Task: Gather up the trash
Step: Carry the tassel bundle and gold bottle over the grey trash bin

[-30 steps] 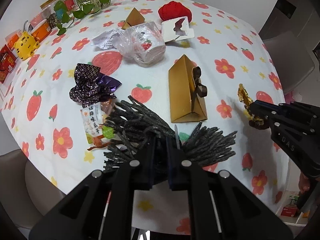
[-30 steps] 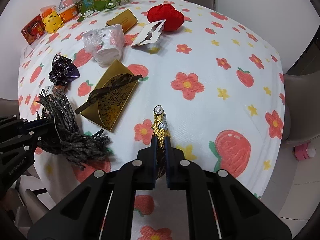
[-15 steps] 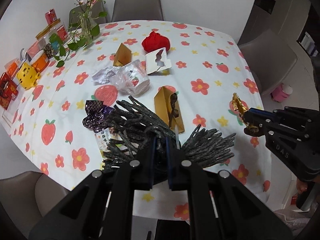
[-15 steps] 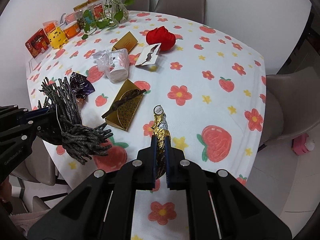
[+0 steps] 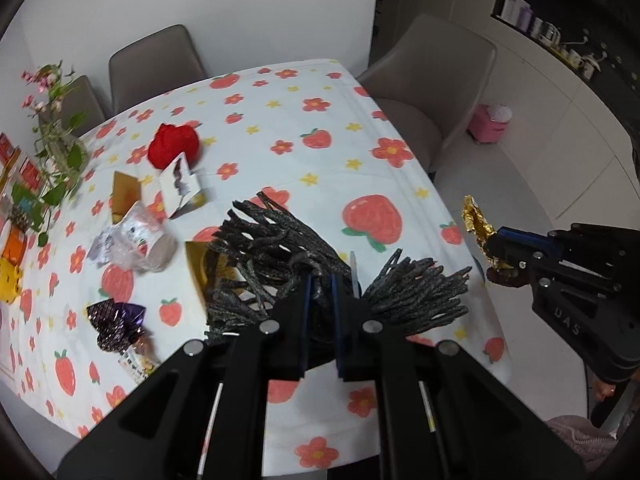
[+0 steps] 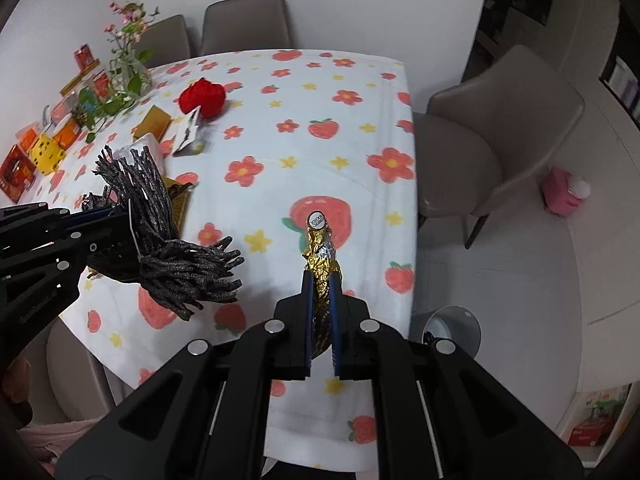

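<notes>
Crumpled gold foil wrapper (image 6: 321, 256) is clamped upright in the right gripper (image 6: 321, 280), nearer the grey bin (image 6: 454, 326) below-right; the left gripper (image 5: 320, 284) is clenched on black shredded bundle (image 5: 280, 256).

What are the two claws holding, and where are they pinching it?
The left claw pinches a dark grey tassel bundle at its tied middle. The right claw pinches a gold foil wrapper by its lower end.
</notes>
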